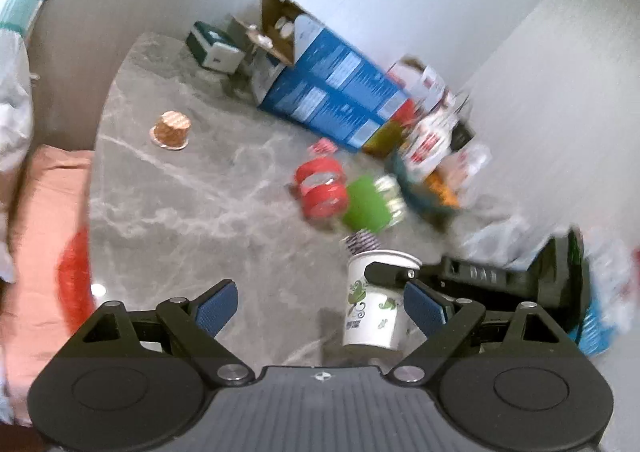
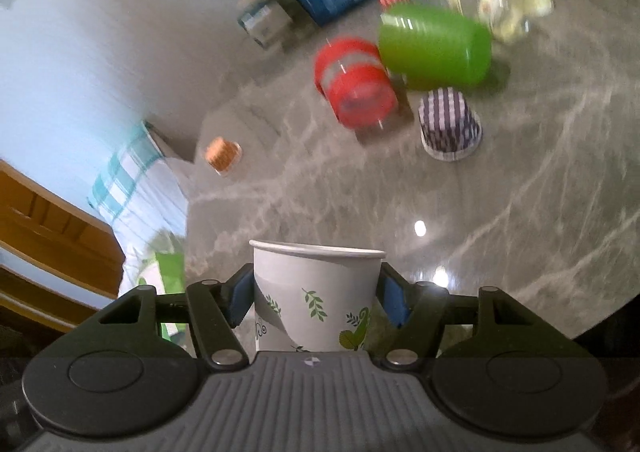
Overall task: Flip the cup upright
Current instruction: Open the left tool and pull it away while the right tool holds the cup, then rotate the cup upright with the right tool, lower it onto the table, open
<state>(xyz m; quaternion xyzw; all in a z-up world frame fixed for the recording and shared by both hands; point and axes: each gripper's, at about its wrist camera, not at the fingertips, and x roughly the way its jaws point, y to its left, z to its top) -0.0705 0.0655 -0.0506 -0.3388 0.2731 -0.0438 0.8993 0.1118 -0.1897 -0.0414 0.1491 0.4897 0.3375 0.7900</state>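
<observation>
right wrist: cup (image 2: 318, 292) in right claw (image 2: 316, 298)

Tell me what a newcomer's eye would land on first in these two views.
First, the white paper cup with green leaf prints, upright with its rim up, clamped between the right gripper fingers. Next, the bright green cup and red cup lying on their sides farther back on the grey marble table.

Black linkage grippers (image 2: 316, 304); blue pads (image 1: 216, 310)
</observation>
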